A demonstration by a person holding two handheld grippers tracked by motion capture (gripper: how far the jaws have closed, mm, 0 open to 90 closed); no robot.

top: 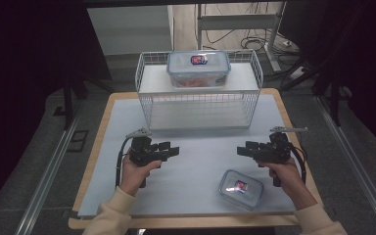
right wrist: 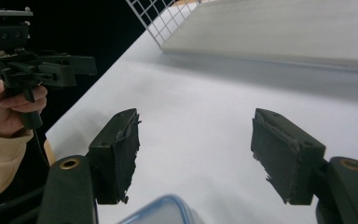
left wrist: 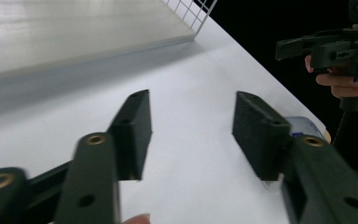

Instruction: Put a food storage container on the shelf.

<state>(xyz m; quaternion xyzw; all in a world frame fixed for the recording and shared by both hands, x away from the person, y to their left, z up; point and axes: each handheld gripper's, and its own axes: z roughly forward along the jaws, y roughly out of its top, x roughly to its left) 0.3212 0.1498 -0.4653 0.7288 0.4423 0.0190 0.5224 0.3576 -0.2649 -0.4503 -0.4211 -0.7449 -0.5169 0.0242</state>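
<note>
While both grippers hover above the white mat [top: 196,161] with nothing between their jaws, we read the work in hand as picking up the small lidded container [top: 241,188] that lies at about five o'clock on the mat, just beside the right hand. Our left gripper [top: 172,151] sits at about nine o'clock with its jaws spread wide, and our right gripper [top: 243,150] sits at about three o'clock, also spread; the two point toward each other across the bare middle of the mat. In the right gripper view the blue-rimmed corner of the container shows at six o'clock, below and short of the jaws, so that gripper is nearer but not yet lined up on it.

At twelve o'clock stands the white wire rack [top: 149,105], with a larger container [top: 199,69] resting on its upper shelf and the lower shelf open.

To do this step well, we would swing the right gripper back toward five o'clock, tilt it down, and set the jaws across the short sides of the box, low on the walls and below the lid's rim, since the lid clips may give the pads a poor seat. We should close squarely; a slanted grip on smooth plastic could let the box twist. The left gripper can stay wide and clear of the path toward the rack.
</note>
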